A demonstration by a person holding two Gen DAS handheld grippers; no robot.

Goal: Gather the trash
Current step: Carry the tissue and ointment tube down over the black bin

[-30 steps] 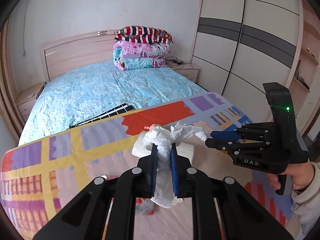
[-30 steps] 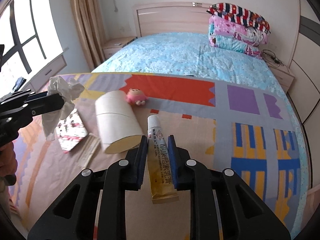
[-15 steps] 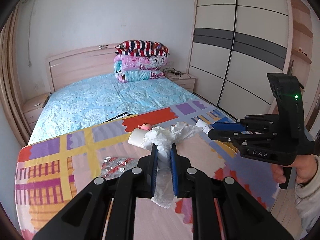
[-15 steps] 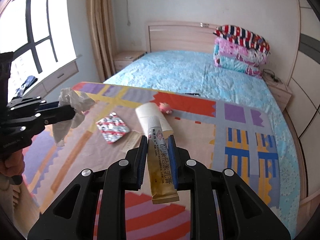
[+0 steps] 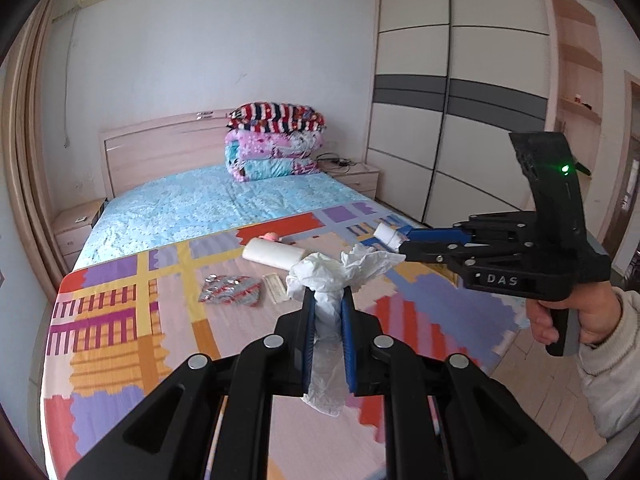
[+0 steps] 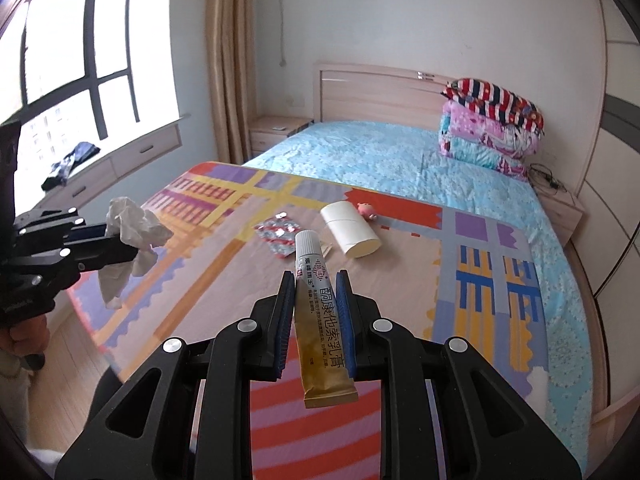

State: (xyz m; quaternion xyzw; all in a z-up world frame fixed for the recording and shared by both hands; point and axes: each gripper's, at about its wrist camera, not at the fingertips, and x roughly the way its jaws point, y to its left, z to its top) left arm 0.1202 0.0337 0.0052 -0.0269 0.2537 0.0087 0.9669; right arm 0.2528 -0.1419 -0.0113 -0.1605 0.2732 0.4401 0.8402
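Above a bed [image 5: 192,204] spread with a bright patchwork-patterned mat [image 5: 120,320], trash is carried clear: a crumpled white tissue [image 5: 332,280] is clamped in the left gripper [image 5: 328,304], a white-and-gold ointment tube [image 6: 320,304] pinched by the right gripper [image 6: 316,296], presumably for disposal. A white paper roll [image 6: 350,230] and a red-and-silver blister pack [image 6: 280,234] are left behind. Only the right view shows the window [image 6: 72,56]; only the left, the wardrobe [image 5: 460,100].

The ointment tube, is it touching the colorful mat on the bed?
Apart. The right wrist view shows the ointment tube clamped in raised jaws, above the mat.
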